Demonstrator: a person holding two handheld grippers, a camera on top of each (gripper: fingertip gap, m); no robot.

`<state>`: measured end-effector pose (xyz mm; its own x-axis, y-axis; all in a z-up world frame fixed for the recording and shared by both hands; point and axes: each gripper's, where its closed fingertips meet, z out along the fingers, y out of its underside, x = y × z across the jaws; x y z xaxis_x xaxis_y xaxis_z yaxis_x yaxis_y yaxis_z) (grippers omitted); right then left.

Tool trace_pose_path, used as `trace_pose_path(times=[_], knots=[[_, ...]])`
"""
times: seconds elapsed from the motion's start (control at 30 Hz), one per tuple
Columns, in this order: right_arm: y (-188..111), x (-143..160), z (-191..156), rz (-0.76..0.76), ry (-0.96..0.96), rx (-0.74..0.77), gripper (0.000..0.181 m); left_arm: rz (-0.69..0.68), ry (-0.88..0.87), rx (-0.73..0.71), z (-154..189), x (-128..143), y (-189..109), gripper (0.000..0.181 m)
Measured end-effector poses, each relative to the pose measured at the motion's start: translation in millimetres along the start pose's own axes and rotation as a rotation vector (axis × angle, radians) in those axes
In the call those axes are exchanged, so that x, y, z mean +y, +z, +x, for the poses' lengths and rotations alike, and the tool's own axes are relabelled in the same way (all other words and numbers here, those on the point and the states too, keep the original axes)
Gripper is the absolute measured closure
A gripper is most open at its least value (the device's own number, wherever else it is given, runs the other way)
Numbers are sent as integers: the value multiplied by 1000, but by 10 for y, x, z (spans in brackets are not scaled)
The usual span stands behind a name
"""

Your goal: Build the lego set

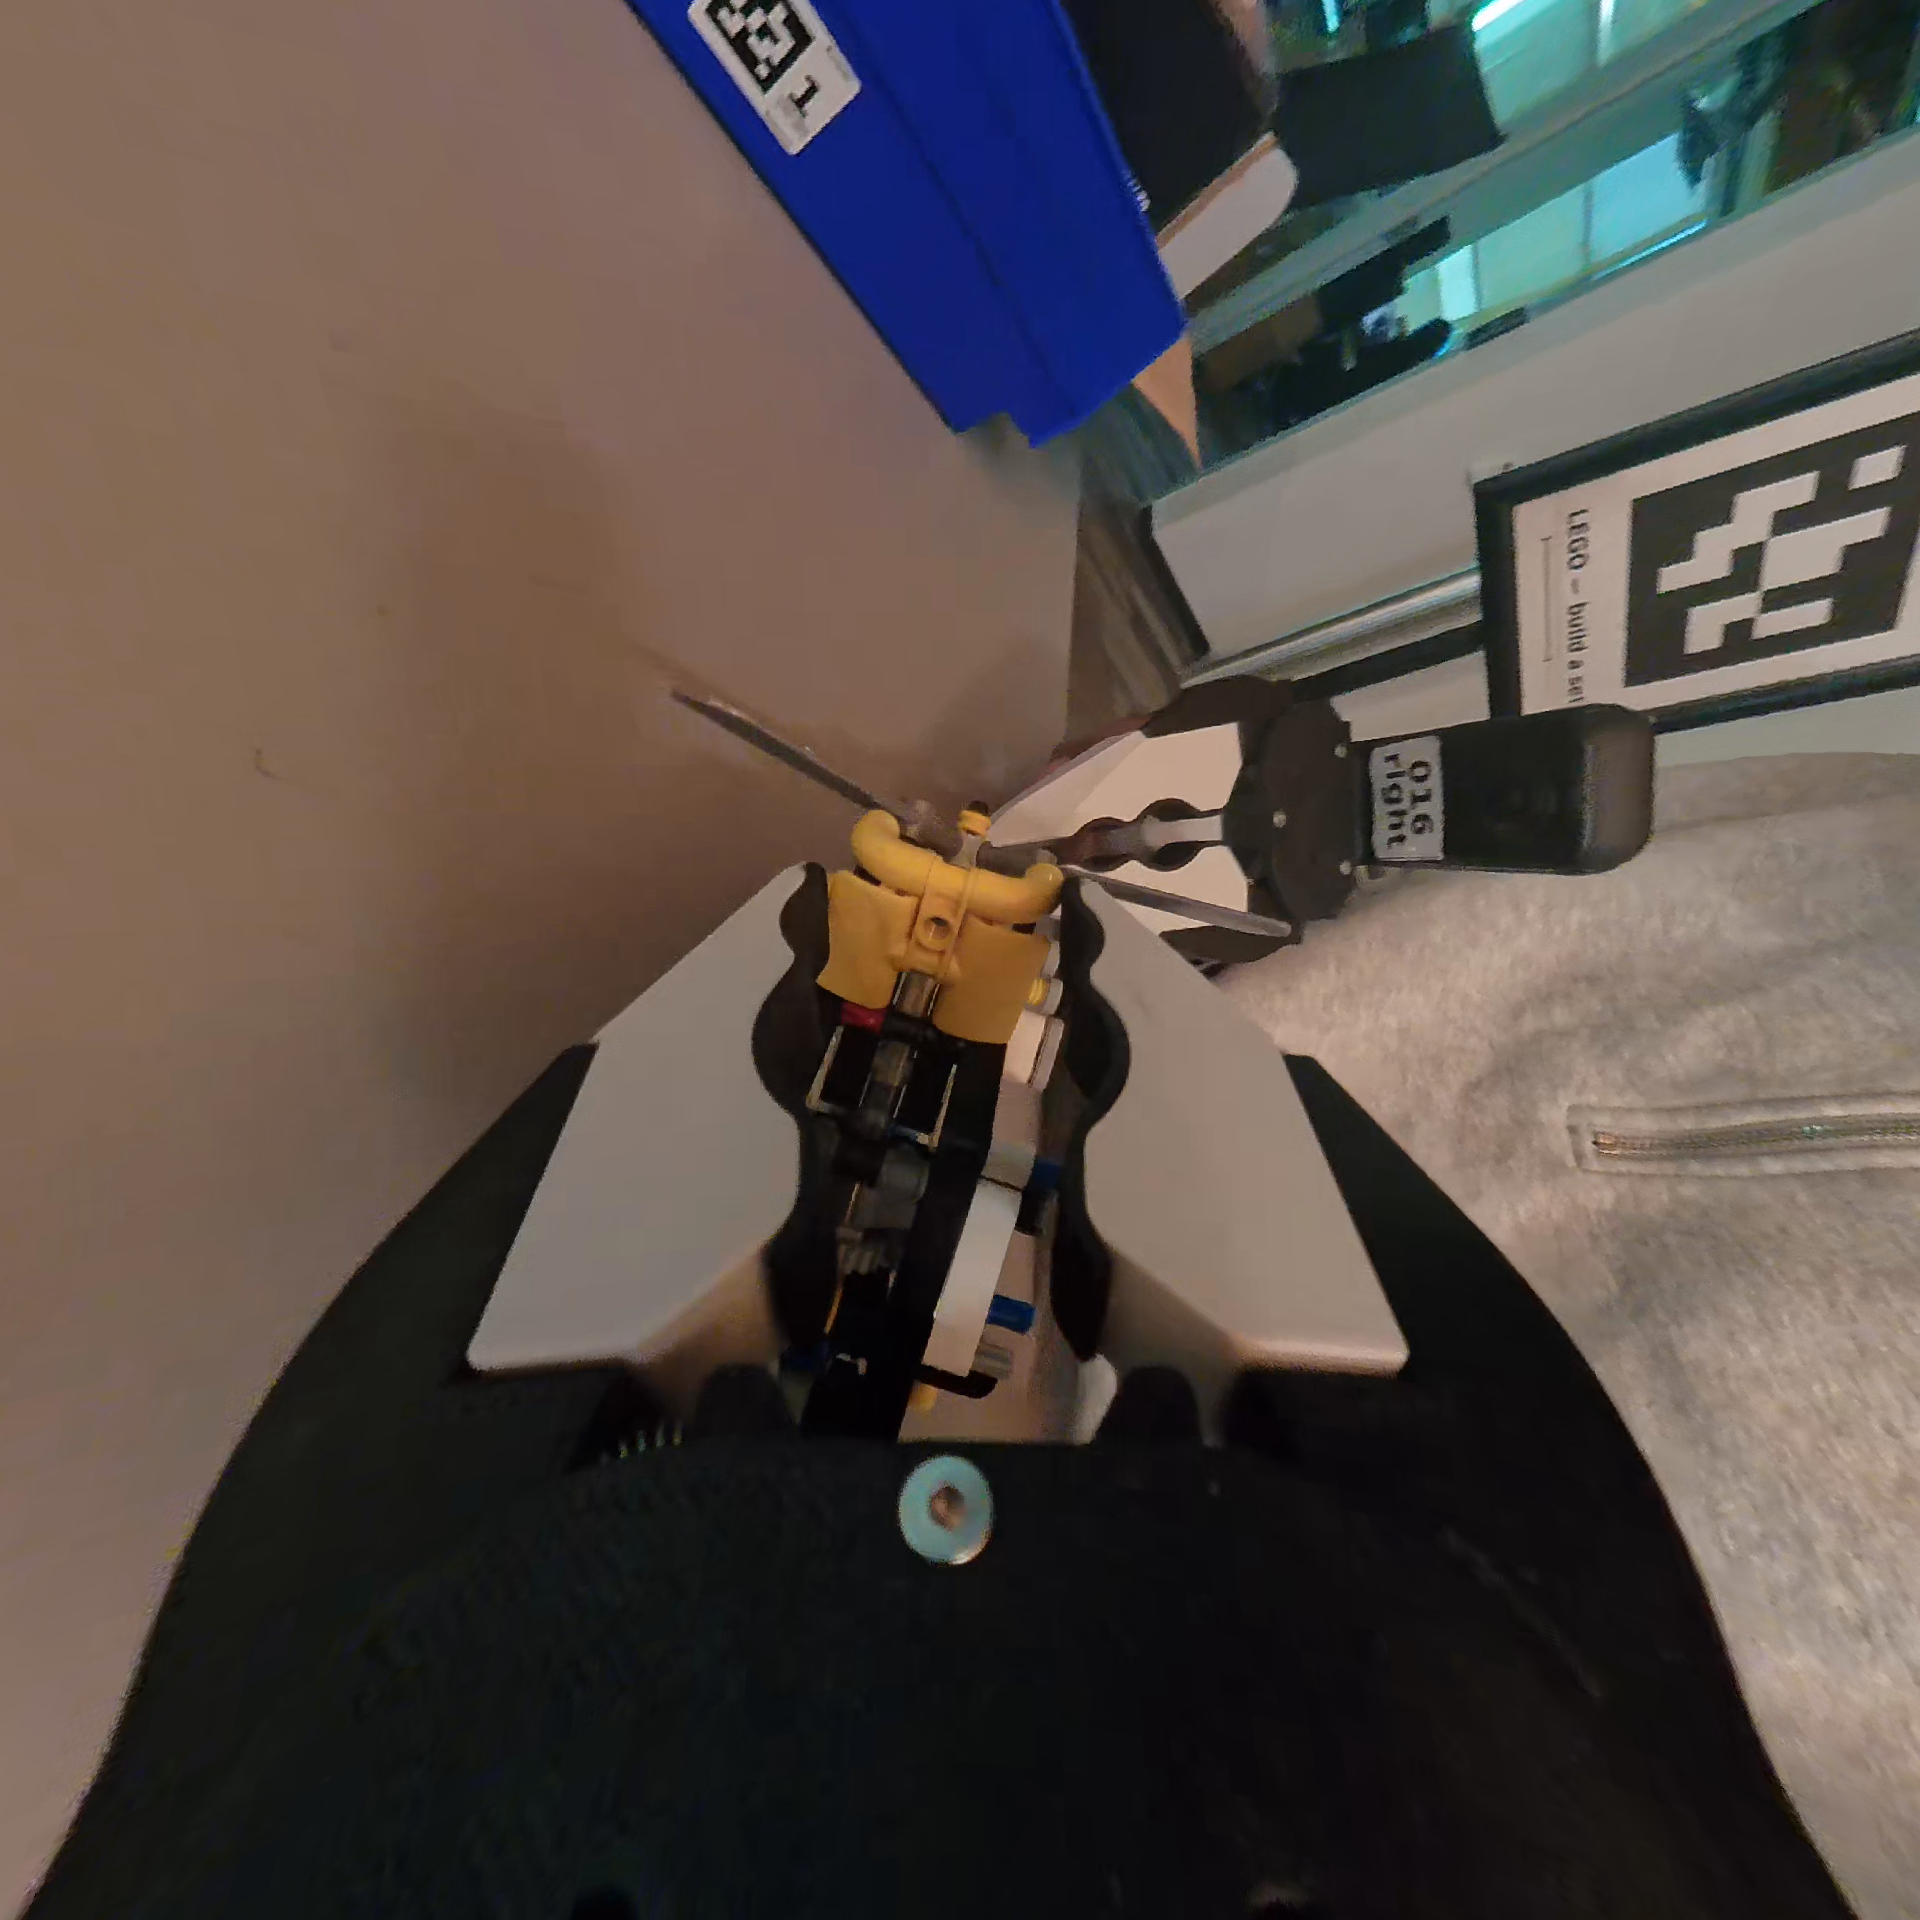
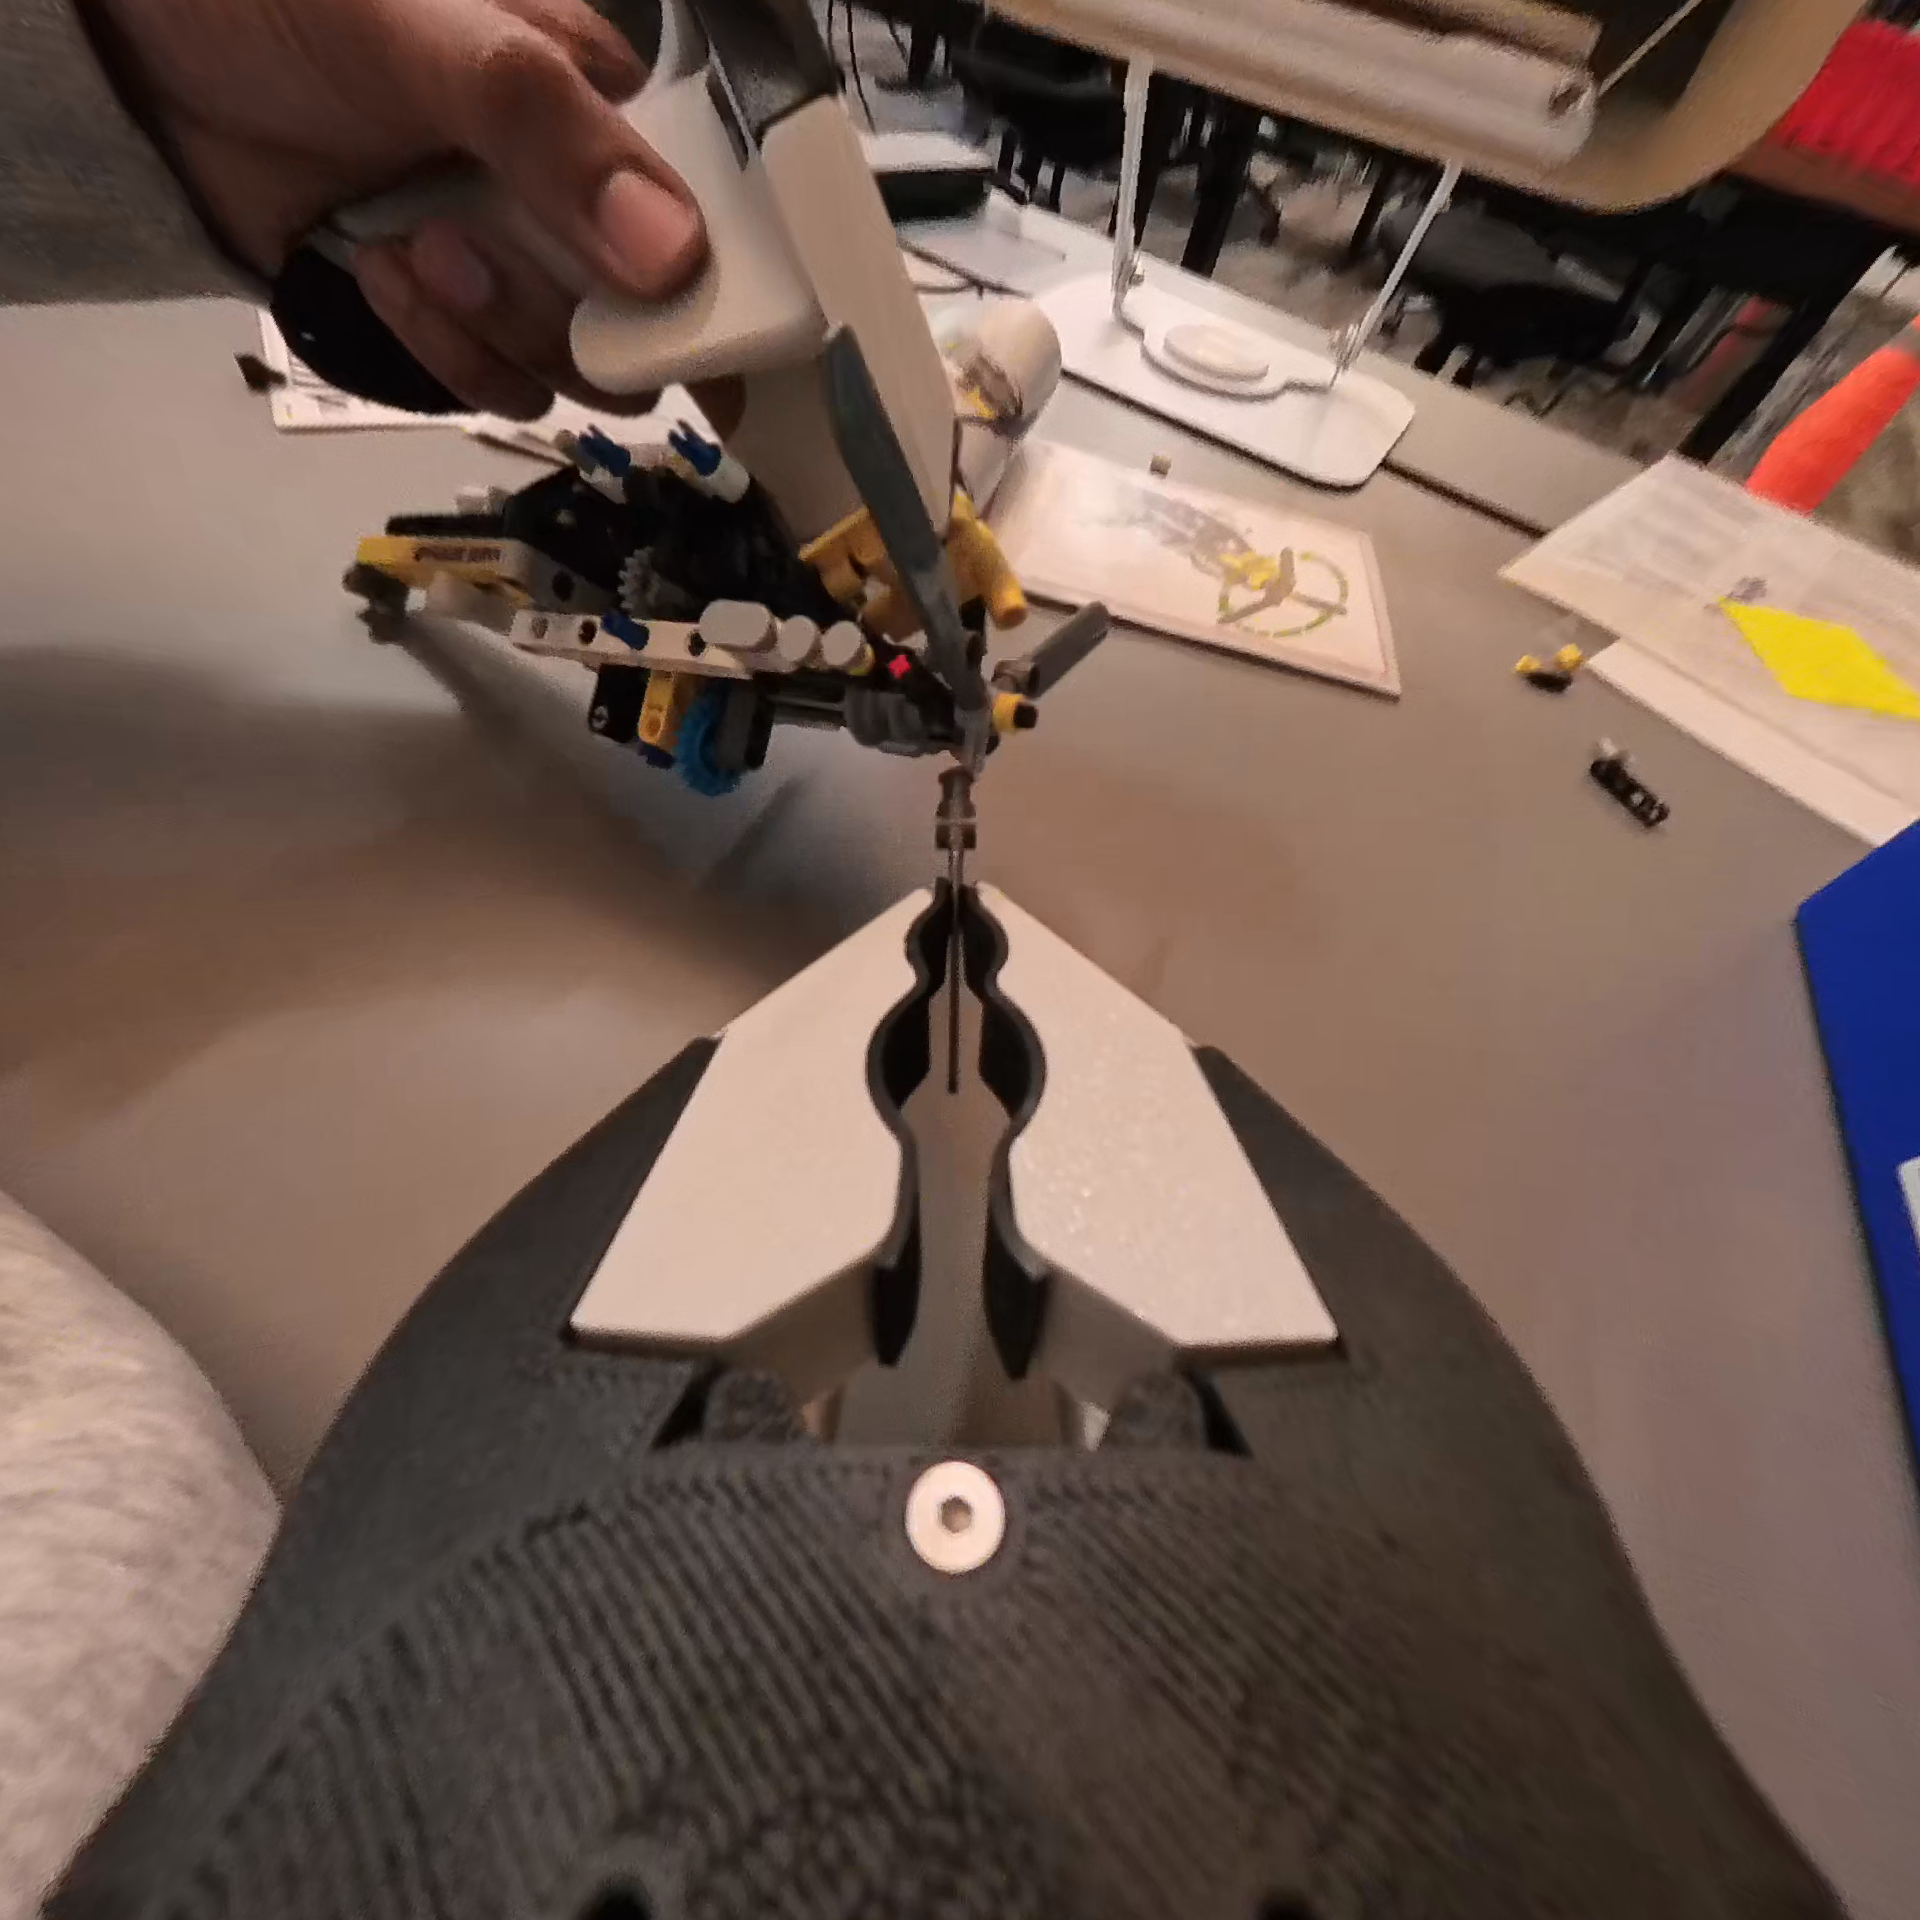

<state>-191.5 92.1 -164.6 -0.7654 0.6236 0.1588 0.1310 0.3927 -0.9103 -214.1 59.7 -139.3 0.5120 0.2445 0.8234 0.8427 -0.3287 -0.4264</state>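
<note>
Left gripper (image 1: 940, 904): black textured body nearest the lens, pale grey fingers (image 1: 644, 1143) closed narrow on the lego helicopter model (image 1: 925, 1049). Model gripped lengthwise between the dark pads; yellow front section and grey rotor blades (image 1: 774, 750) projected past the fingertips. Model held off the table (image 1: 364, 520).

Right gripper (image 2: 954, 894): same black body and grey fingers, closed almost fully on a thin dark rotor blade (image 2: 953, 997), seen edge-on in the slot between the pads. Blade's grey hub end (image 2: 956, 816) stuck out beyond the tips, just beside the model's rotor hub (image 2: 982, 717); contact could not be told. In the left wrist view, the right gripper (image 1: 1049, 854) met the model from the side at the rotor.

Lego helicopter model (image 2: 727, 623), right wrist view: black, yellow, white and blue parts, a blue gear underneath, held above the table by the left gripper (image 2: 862, 499), which a person's hand (image 2: 416, 177) grasped.

Table (image 2: 1351, 935): grey-brown, matt.

Blue bin (image 2: 1870, 1091): at the table's right edge; carried a white sticker with a square code in the left wrist view (image 1: 935, 208).

Loose pieces: small black part (image 2: 1629, 795) and small yellow part (image 2: 1548, 663), well apart from the model.

Instruction sheets (image 2: 1205, 561): lay flat beyond the model; more paper (image 2: 1714, 623) to the right.

Framed marker card (image 1: 1714, 582): stood off the table.

Grey garment (image 1: 1558, 1247): filled the near right side.
</note>
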Motion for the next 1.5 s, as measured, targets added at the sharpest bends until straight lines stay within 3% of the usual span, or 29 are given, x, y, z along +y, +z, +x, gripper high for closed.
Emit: trace_pose_path(times=[0.17,0.43,0.87,1.03,1.3,1.5], knots=[[-80,-191,19,125,-97,56,181,68,-5,94,150,-52,-103,139],[-117,-294,41,179,-140,112,181,117,7,145,233,-59,-157,139],[-145,-356,8,201,-131,105,181,134,44,83,236,-47,-145,139],[-138,-334,20,175,-101,100,181,143,62,68,258,-53,-138,139],[-74,-99,8,-17,52,22,181,100,154,-102,195,29,-25,139],[-64,-13,-70,-39,-18,-3,181,56,186,-166,162,90,122,139]])
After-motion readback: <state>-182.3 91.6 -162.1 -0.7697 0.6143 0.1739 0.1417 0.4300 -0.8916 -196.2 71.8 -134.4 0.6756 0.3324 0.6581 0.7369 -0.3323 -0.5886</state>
